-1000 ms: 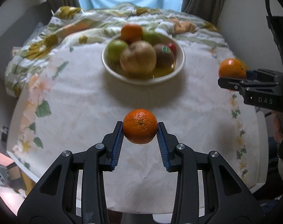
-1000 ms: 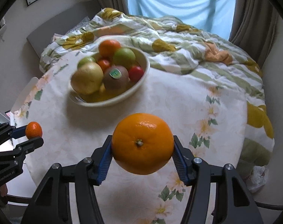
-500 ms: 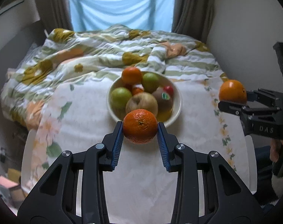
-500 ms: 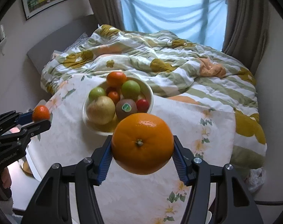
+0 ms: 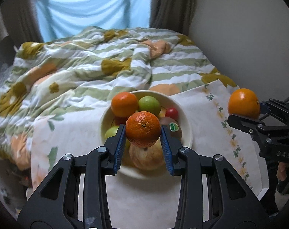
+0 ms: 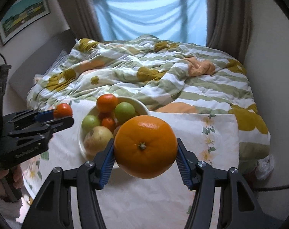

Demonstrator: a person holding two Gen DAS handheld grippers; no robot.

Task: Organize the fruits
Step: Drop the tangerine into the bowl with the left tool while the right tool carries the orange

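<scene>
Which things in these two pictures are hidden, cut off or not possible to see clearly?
- Left wrist view: the mandarin in the left tongs covers the middle of the bowl, so fruit behind it is partly hidden.
- Right wrist view: the orange in the right tongs covers the bowl's right side.
- Green sticker: print too small to read.
- Both views: the tablecloth's near edge is cut off by the tongs' bodies.

apple (image 5: 146, 155) half behind mandarin (image 5: 143, 129) — kiwi (image 5: 172, 127) partly hidden, picture (image 6: 22, 17) edge-cut
</scene>
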